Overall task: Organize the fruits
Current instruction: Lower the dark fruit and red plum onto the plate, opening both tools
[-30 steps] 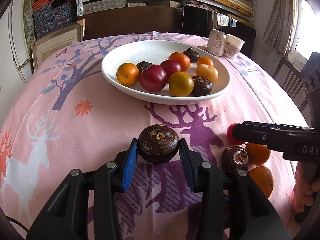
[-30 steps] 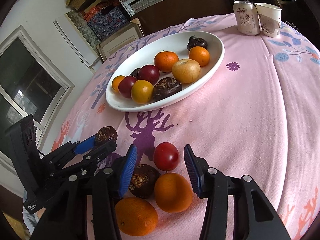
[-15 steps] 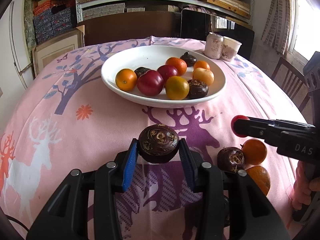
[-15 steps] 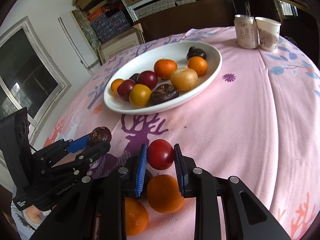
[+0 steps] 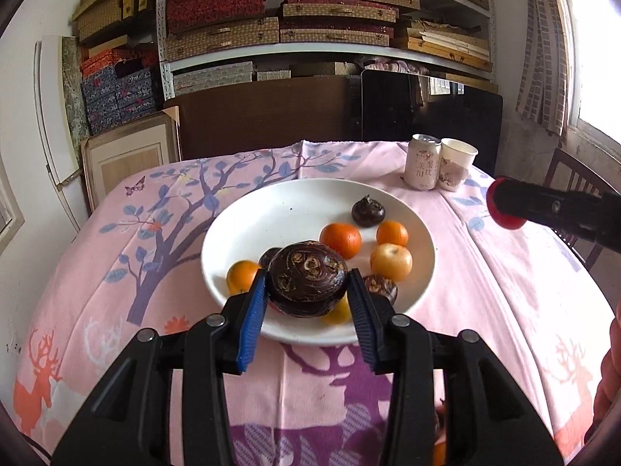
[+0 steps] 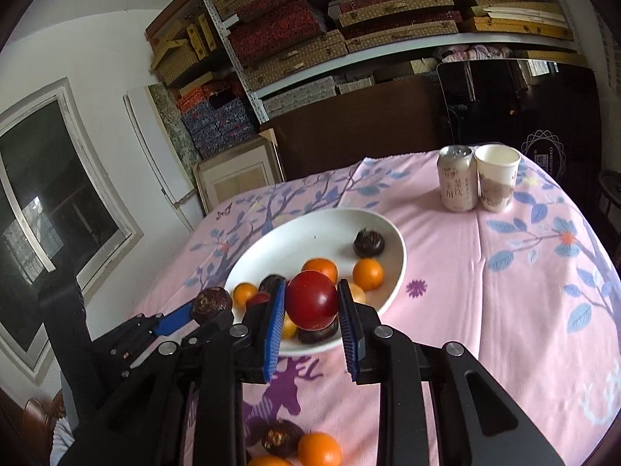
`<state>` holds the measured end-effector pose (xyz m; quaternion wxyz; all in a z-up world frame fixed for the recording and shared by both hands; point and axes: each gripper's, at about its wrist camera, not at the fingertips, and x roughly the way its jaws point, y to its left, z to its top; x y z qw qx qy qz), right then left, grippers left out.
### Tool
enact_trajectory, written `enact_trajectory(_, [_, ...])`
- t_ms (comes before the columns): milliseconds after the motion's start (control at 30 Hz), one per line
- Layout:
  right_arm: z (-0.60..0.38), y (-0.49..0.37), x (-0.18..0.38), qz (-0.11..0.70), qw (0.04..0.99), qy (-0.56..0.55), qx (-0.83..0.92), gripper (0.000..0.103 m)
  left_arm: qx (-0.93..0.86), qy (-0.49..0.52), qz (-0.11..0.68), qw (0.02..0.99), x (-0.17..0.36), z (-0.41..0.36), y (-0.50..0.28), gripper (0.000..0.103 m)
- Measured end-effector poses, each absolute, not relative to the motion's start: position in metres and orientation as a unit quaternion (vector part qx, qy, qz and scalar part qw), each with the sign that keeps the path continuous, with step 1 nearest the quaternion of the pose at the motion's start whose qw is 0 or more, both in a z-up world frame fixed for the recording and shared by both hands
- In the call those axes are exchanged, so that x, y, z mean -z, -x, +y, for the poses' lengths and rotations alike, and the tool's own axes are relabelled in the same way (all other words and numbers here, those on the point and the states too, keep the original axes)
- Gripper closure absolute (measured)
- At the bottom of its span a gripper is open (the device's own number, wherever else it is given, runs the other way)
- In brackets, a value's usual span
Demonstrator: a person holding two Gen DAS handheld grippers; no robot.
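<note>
My left gripper (image 5: 307, 295) is shut on a dark brown water chestnut (image 5: 307, 282) and holds it in the air in front of the white plate (image 5: 248, 225). My right gripper (image 6: 311, 308) is shut on a red tomato (image 6: 311, 299), also raised above the table near the plate (image 6: 310, 229). The plate holds several oranges, water chestnuts, a yellow fruit and red fruits. The right gripper with the tomato (image 5: 504, 209) shows at the right of the left wrist view. The left gripper with its chestnut (image 6: 211, 303) shows at the left of the right wrist view.
A drink can (image 5: 422, 163) and a paper cup (image 5: 456, 163) stand at the table's far right. A water chestnut (image 6: 279, 437) and oranges (image 6: 319, 448) lie on the pink cloth near the front edge. A chair (image 5: 574, 186) stands at the right. Shelves lie behind.
Both grippers have risen from the table. The right gripper closed on the red tomato and lifted it. The left gripper carried its water chestnut up toward the plate.
</note>
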<state>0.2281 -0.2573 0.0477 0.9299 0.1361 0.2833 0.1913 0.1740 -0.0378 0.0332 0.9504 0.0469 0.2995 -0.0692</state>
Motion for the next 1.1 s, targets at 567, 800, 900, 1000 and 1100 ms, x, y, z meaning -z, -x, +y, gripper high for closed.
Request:
enact_trajectory(567, [-0.221, -0.297, 0.012, 0.351, 0.912, -0.112, -0.179, 0.076, 0.058, -0.042, 0.336, 0.939, 0.004, -0.038, -0.226, 0.062])
enact_trajectory(800, [-0.226, -0.294, 0.005, 0.335, 0.92, -0.113, -0.171, 0.049, 0.034, -0.069, 0.318, 0.945, 0.004, -0.043, -0.221, 0.045])
enact_trajectory(900, [-0.228, -0.29, 0.0, 0.328, 0.921, -0.116, -0.173, 0.049, 0.034, -0.065, 0.311, 0.948, -0.001, -0.04, -0.218, 0.043])
enact_trajectory(1000, [-0.23, -0.284, -0.005, 0.323, 0.923, -0.117, -0.174, 0.049, 0.029, -0.065, 0.301, 0.951, -0.006, -0.037, -0.213, 0.038])
enact_trajectory(1100, [-0.231, -0.276, -0.009, 0.318, 0.924, -0.118, -0.178, 0.049, 0.026, -0.068, 0.292, 0.954, -0.011, -0.037, -0.207, 0.036])
